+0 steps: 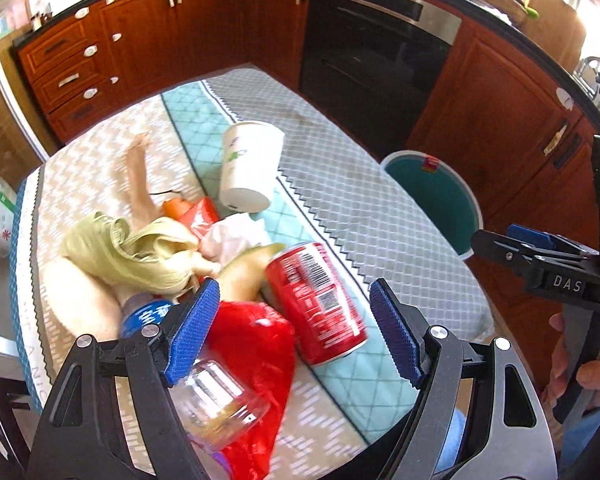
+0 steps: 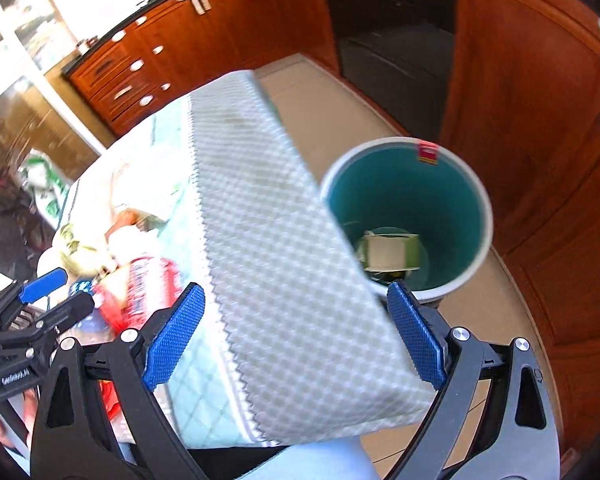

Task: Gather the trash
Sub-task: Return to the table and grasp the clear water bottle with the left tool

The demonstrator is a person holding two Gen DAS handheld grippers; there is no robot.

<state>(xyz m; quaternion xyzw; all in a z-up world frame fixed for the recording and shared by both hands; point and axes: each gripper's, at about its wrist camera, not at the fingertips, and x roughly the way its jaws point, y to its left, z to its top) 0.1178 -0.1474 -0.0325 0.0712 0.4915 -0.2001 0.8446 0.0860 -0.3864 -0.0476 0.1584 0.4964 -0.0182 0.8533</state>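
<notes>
The left gripper (image 1: 295,328) hangs over the near edge of the tabletop (image 1: 340,184), its blue pads set wide apart with nothing pinched between them. Under it lies the heap of trash: a red soda can (image 1: 316,300) on its side on the teal stripe of the cloth, a red plastic wrapper (image 1: 255,356) touching the can's near end, a clear plastic cup (image 1: 215,400) tipped over beside the wrapper, and a blue-labelled bottle (image 1: 147,312) partly hidden behind the left pad. Farther in, toward the middle of the tabletop, a white paper cup (image 1: 247,164) lies on its side, with a crumpled tissue (image 1: 235,236) and a doll with blond hair (image 1: 127,256) (blurred, so details are unclear) between it and the can. The right gripper (image 2: 295,332) hovers past the tabletop's right edge, jaws also spread and empty, looking into a teal wastebasket (image 2: 476,200) on the floor, which holds a small green-and-white carton (image 2: 388,252)
</notes>
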